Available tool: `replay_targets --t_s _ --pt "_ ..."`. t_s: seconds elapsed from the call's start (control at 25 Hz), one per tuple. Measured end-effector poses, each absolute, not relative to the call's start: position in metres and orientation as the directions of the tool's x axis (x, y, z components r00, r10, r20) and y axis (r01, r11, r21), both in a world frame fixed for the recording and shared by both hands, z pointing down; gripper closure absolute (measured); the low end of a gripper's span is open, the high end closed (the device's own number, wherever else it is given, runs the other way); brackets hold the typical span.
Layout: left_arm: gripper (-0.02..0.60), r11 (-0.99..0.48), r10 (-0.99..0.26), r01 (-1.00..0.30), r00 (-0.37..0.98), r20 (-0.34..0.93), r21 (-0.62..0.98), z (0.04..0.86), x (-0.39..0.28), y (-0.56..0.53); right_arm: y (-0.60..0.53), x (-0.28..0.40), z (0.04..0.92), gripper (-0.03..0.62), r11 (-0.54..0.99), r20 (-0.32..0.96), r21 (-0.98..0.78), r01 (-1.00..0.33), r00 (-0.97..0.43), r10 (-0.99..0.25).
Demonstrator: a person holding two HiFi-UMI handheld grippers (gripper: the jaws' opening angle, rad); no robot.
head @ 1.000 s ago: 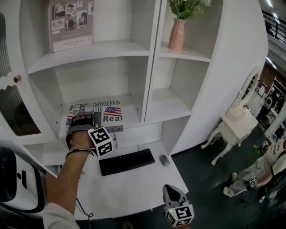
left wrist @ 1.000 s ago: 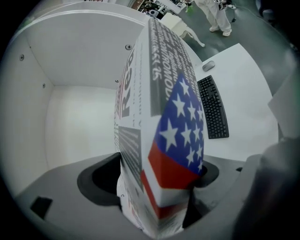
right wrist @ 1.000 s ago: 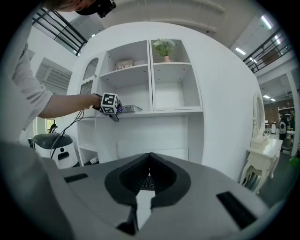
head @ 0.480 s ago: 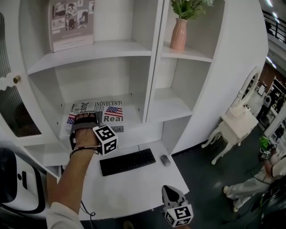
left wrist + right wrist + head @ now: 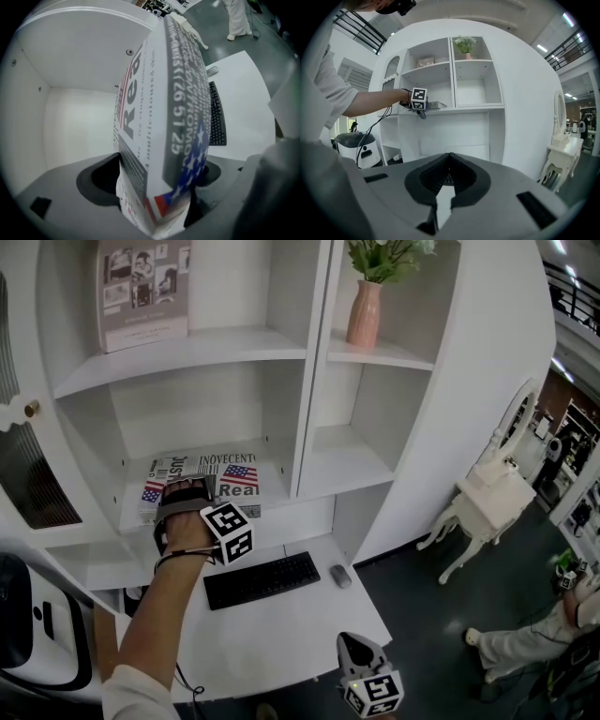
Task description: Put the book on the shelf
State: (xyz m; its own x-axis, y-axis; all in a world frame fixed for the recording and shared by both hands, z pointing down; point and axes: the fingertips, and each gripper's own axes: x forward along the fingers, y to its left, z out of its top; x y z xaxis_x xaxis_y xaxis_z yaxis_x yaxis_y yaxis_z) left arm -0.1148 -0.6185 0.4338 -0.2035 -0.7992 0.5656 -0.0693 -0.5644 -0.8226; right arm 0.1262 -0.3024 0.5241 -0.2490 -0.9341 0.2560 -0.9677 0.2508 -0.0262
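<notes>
White shelf [image 5: 281, 476] bears the flag-printed book [image 5: 232, 480]; left tool [image 5: 155, 183], jaws just opening, stands spread around it. Right tool [image 5: 449, 177] is pressed together.

Head view: high, facing forward and steeply down onto shelf unit [image 5: 314, 362] and tabletop [image 5: 281, 624]; middle range
Left gripper view: at mouth of lower-left compartment [image 5: 79, 117], facing in, rolled on side; lens very near book [image 5: 159, 108], which fills centre; keyboard [image 5: 216, 117] at right edge
Right gripper view: low, well back, facing shelf unit nearly level; most of front in frame
Shared: book, keyboard in head and left gripper views; shelf unit, vase [image 5: 364, 315] in head and right gripper views
</notes>
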Motion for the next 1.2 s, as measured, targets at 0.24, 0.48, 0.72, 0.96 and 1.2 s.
replay_targets --t_s 0.24,0.48,0.72,0.96,1.2 --pt "0.156 -0.547 -0.796 -0.149 -0.212 0.567 -0.824 0.434 -0.112 -0.626 -0.294 0.130 0.526 0.591 0.249 0.265 -0.029 -0.968 -0.247 -0.932" --pt "0.156 -0.578 -0.770 -0.120 -0.249 0.588 -0.807 0.436 -0.111 -0.626 -0.289 0.128 0.529 0.591 0.264 0.269 -0.033 -0.964 -0.263 -0.927" --pt "0.156 -0.531 -0.820 -0.112 -0.180 0.543 -0.840 0.430 -0.109 -0.621 -0.287 0.128 0.532 0.591 0.272 0.268 -0.036 -0.962 -0.271 -0.925" --pt "0.156 -0.459 -0.877 -0.088 -0.117 0.467 -0.884 0.419 -0.109 -0.607 -0.291 0.119 0.523 0.591 0.300 0.261 -0.031 -0.953 -0.297 -0.918" --pt "0.156 -0.443 -0.886 -0.100 -0.104 0.452 -0.891 0.413 -0.119 -0.590 -0.290 0.112 0.519 0.591 0.325 0.249 -0.027 -0.945 -0.322 -0.914"
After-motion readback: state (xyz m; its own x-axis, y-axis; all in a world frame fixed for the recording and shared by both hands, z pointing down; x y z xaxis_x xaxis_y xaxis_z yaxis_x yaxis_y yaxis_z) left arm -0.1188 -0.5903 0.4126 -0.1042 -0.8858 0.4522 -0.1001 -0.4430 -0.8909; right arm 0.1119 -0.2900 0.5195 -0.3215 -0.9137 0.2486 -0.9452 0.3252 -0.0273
